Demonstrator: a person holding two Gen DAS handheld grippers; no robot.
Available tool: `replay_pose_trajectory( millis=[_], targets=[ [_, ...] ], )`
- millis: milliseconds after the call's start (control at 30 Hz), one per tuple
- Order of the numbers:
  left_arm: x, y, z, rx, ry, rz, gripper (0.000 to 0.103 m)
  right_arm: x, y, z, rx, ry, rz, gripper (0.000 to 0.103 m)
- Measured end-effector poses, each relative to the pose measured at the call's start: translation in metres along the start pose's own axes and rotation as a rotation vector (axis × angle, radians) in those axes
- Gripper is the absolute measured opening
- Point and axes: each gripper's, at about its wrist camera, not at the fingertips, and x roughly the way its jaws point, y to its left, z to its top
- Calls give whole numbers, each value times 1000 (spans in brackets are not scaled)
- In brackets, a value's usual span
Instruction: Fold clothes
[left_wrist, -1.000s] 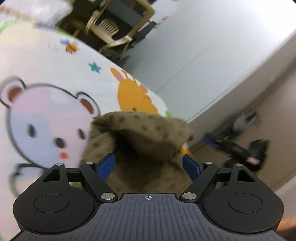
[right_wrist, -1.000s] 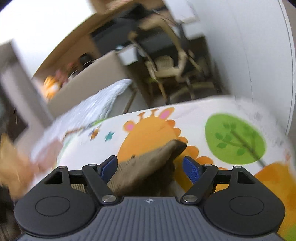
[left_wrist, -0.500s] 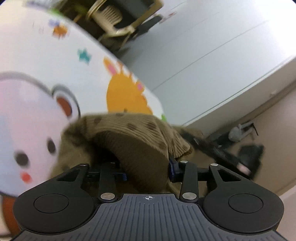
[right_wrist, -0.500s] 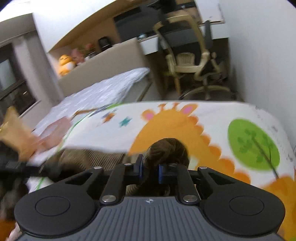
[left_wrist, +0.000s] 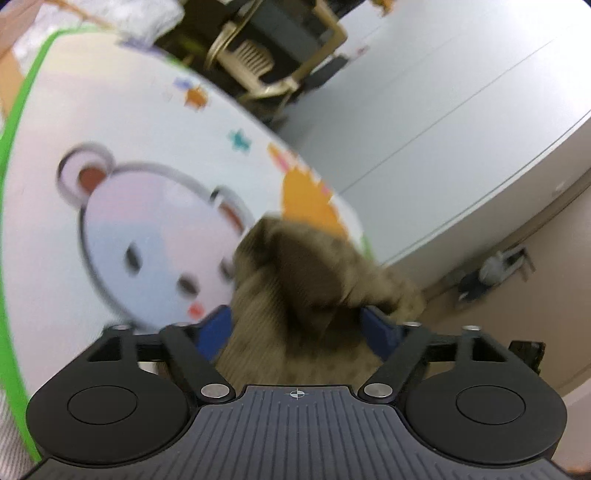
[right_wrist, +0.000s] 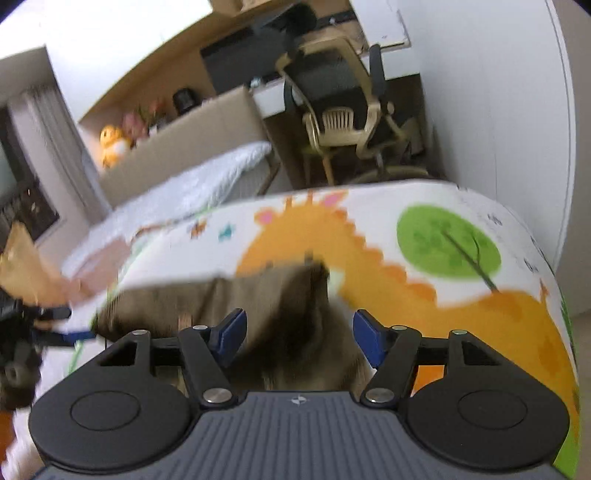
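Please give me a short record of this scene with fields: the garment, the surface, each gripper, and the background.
garment: brown ribbed knit garment with darker dots, bunched, blurred
surface: white cartoon-print mat with a bear face, an orange animal and a green tree
left gripper: open, blue pads either side of the cloth
right gripper: open, cloth between the pads
background: beige plastic chair, white wall

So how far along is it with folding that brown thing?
Early to midway, I'd guess. Done: one layer of the brown garment looks doubled over on the cartoon mat. In hand: nothing right now; the left gripper and right gripper both stand open with the cloth loose between their fingers. Left: it lies bunched and rumpled rather than flat, so more folds and smoothing seem needed.
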Motion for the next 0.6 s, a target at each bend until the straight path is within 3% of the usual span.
replay_pose_trajectory(
  millis=[67, 100, 133, 167, 200, 233, 267, 300, 400, 567, 600],
  targets=[
    [17, -8, 10, -14, -2, -13, 94, 24, -1, 12, 26, 8, -1, 69],
    [28, -10, 14, -22, 6, -7, 94, 41, 0, 13, 31, 34, 2, 63],
    [41, -11, 17, -28, 19, 6, 94, 56, 4, 12, 17, 61, -3, 51],
    [55, -13, 18, -33, 34, 20, 94, 69, 12, 11, -12, 85, -14, 19],
    [69, -14, 20, -39, 48, 33, 88, 76, 20, 11, -46, 96, -28, 16],
    [76, -17, 21, -25, 56, 37, 77, 72, 29, 11, -88, 77, -36, 13],
    [82, -21, 22, -9, 64, 40, 47, 60, 36, 11, -124, 49, -22, 12],
    [80, -27, 23, 19, 55, 37, 37, 46, 43, 13, -147, 22, 1, 12],
    [58, -46, 20, 120, 21, 16, 32, 29, 40, 3, -140, 27, 11, 12],
    [35, -36, -21, 172, 98, 60, 33, 13, 25, -22, -93, 76, 2, 14],
    [36, -31, -33, 178, 134, 85, 33, 10, 22, -26, -84, 85, 0, 20]
  ],
)
